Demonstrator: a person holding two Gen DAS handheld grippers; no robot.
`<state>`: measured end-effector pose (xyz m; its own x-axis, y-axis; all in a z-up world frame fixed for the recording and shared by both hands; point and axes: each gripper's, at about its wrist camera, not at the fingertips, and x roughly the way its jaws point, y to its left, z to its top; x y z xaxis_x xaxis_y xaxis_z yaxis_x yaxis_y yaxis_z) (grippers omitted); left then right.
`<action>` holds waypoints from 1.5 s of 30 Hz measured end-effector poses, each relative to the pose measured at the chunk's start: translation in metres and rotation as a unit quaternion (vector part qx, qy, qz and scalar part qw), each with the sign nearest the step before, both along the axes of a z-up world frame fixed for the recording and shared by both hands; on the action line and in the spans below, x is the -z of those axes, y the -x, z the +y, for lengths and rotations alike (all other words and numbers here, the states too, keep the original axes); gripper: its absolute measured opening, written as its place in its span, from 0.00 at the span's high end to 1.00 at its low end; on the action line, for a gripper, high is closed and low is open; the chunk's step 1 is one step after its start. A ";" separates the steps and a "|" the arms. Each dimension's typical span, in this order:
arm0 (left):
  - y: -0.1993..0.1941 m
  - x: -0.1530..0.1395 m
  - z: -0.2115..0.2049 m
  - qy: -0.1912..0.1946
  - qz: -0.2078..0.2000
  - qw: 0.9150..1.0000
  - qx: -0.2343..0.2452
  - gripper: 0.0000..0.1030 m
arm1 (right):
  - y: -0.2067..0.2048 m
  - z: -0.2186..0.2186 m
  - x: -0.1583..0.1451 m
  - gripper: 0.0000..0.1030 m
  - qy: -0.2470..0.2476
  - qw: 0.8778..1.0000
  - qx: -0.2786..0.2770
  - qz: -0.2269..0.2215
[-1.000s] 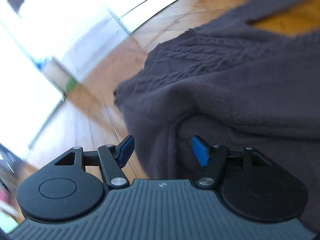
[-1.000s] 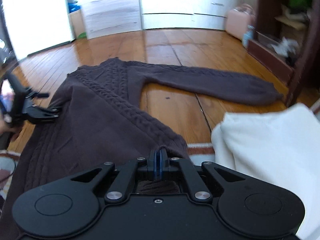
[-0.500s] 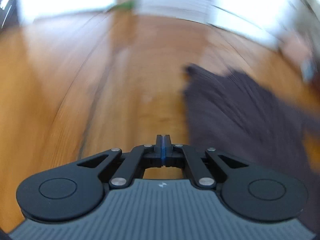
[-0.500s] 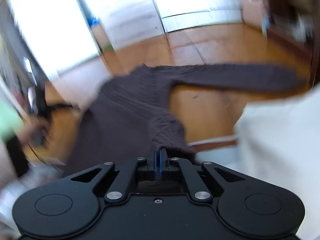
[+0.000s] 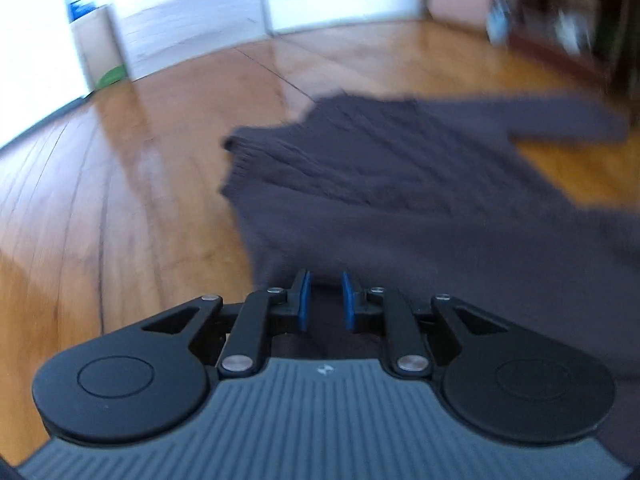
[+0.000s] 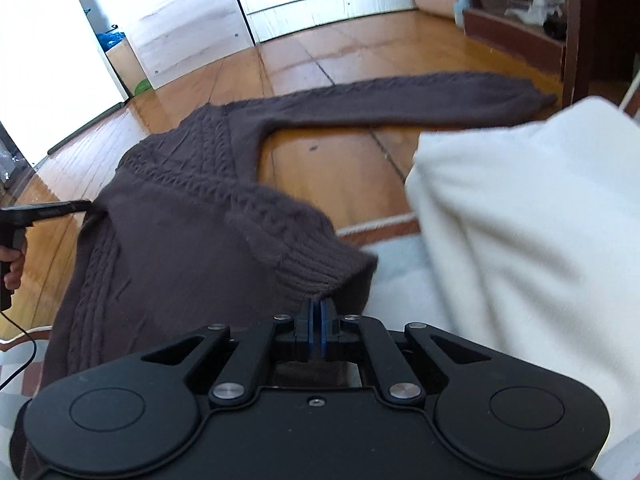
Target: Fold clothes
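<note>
Sweater [image 6: 172, 240] sprawls on wooden floor [image 6: 344, 168]; right jaws pinch its hem, left jaws gape slightly.

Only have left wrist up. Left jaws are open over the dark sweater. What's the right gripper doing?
Observer: The right gripper is shut on the sweater, pinching a ribbed edge.
Operator: Anything beside it?
Observer: A bunched white cloth lies just right of the pinched edge.
Operator: Where's my left gripper on the garment?
Observer: From the right wrist view, the left gripper reaches the sweater's left edge, below the cable-knit part. I can't tell whether it touches.
</note>
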<state>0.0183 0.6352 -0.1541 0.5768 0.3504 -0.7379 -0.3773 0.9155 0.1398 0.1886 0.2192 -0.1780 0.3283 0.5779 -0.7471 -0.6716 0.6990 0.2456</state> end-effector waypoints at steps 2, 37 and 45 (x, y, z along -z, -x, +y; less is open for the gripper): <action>-0.013 0.011 -0.013 -0.032 0.037 0.998 0.025 0.82 | -0.005 0.003 -0.001 0.96 0.004 1.000 0.000 -0.003; 0.025 0.009 0.080 0.070 -0.102 0.974 -0.189 0.86 | -0.020 -0.009 -0.025 0.91 -0.146 0.979 -0.013 0.143; 0.054 0.012 0.107 0.128 -0.076 0.973 -0.175 0.68 | 0.004 0.026 0.018 0.97 0.017 0.987 -0.066 0.148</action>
<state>-0.0360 0.7423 -0.1659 0.5643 0.3606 -0.7426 -0.6714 0.7239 -0.1587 0.1843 0.2452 -0.1962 0.0159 0.5742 -0.8186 -0.6599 0.6211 0.4228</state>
